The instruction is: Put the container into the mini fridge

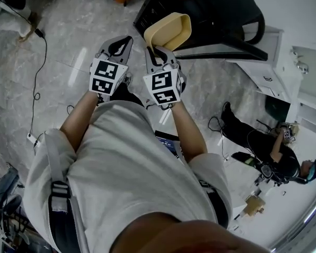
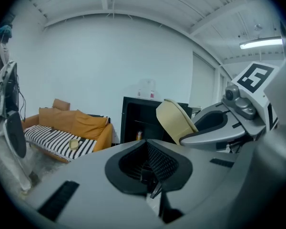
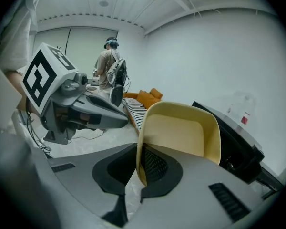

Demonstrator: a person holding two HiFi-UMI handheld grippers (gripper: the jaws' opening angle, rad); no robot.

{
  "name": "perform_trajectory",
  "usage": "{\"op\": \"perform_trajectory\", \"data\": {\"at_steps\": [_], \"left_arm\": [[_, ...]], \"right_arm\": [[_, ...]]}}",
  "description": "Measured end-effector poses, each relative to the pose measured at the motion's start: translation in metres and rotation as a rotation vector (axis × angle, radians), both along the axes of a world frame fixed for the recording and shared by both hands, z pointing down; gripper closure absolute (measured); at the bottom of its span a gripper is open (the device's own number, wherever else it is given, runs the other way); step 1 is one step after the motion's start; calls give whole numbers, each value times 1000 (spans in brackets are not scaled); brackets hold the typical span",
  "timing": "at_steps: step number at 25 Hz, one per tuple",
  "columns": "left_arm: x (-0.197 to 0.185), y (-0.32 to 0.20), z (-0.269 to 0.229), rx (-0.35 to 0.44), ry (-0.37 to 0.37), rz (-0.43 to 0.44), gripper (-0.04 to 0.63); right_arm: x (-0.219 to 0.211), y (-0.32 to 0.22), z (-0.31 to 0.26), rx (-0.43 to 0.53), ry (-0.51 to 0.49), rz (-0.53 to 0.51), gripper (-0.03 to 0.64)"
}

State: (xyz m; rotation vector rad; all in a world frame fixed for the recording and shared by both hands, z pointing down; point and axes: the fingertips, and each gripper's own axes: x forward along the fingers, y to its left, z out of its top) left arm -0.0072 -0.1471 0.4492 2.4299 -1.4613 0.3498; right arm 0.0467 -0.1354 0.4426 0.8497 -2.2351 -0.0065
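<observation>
Facing the black box-shaped mini fridge, front open and dark inside, at the far side of the scene. Holding the pale yellow rounded-rectangular plastic container in the air just short of that opening, outside the fridge, by one thin side wall pinched in the right claw, with the left claw alongside, pressed together on nothing. Judged roughly midway: pickup done, with reaching in, setting down and letting go left to do.
</observation>
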Motion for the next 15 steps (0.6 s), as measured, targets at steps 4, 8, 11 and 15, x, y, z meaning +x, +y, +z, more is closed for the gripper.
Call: {"op": "perform_trajectory", "data": {"at_steps": [4,8,11,15], "left_arm": [[4,-23,14,-24,-15,-25,583],[15,-38,21,-34,-36,-18,583],[21,-47,16,-23,-39,-8,583],[19,-69,13,-39,-28,-25,583]], "right_arm": [[8,-18,13,-59,54,-64,568],[17,-39,20,-58,130,-97,568],[18,-45,19,-87,119,-117,568],[23,-64,19,-107,138,-110,568]]}}
